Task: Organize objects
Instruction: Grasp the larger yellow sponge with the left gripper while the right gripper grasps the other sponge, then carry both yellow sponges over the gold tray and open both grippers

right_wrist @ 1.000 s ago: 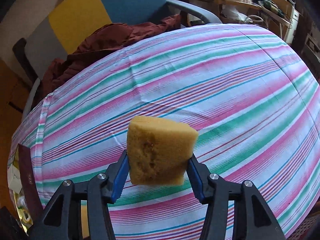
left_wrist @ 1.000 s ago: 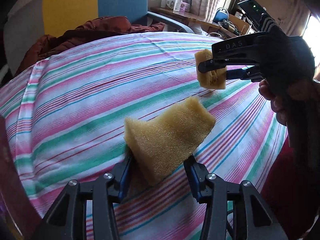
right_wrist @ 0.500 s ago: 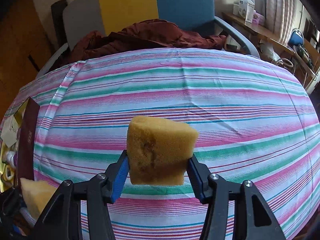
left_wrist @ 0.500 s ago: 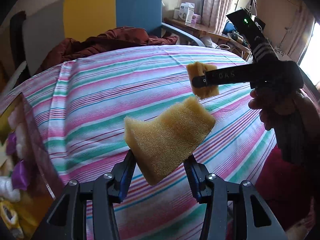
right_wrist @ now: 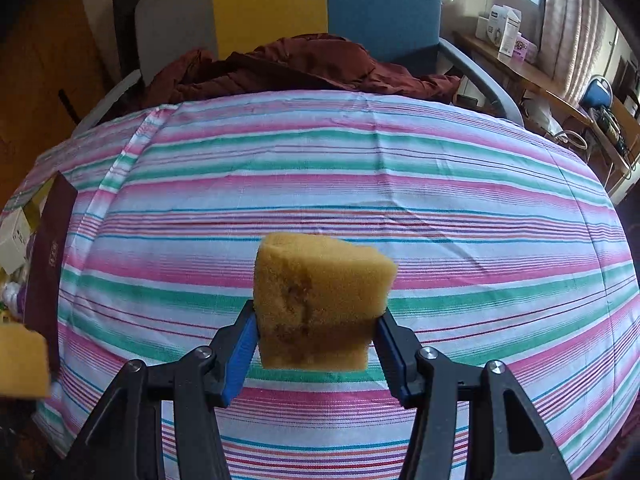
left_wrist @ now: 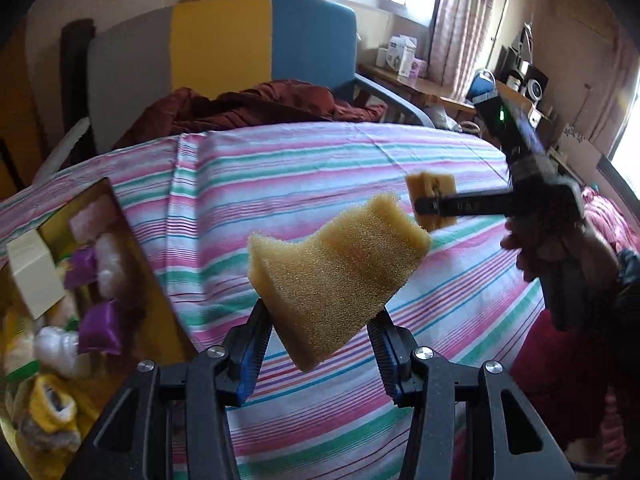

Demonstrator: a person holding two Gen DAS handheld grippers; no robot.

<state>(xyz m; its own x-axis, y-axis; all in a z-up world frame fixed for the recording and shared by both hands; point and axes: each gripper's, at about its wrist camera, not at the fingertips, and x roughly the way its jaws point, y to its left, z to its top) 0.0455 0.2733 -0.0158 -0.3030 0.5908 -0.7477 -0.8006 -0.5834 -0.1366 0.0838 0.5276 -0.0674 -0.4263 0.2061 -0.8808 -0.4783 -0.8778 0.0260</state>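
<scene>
Two pieces of yellow open-pored foam are seen, each held clear above the striped cloth (right_wrist: 360,184). The larger sponge (left_wrist: 340,276) is wedge-shaped, coarse-textured, pinched narrow at its lower end and flaring toward the upper right. It is clamped between the blue-padded fingers of the left gripper (left_wrist: 320,332), the jaws closed only as far as the foam allows.

The smaller sponge (right_wrist: 320,300) is blocky, with a darker brown stain down its front face. It is gripped at its lower half by the right gripper (right_wrist: 316,344), the pads pressed into both sides. In the left wrist view the same small block is seen just beyond the larger sponge's upper right corner.

At the left edge of the cloth an open box (left_wrist: 132,264) is noted, filled with purple, white and yellow items.
</scene>
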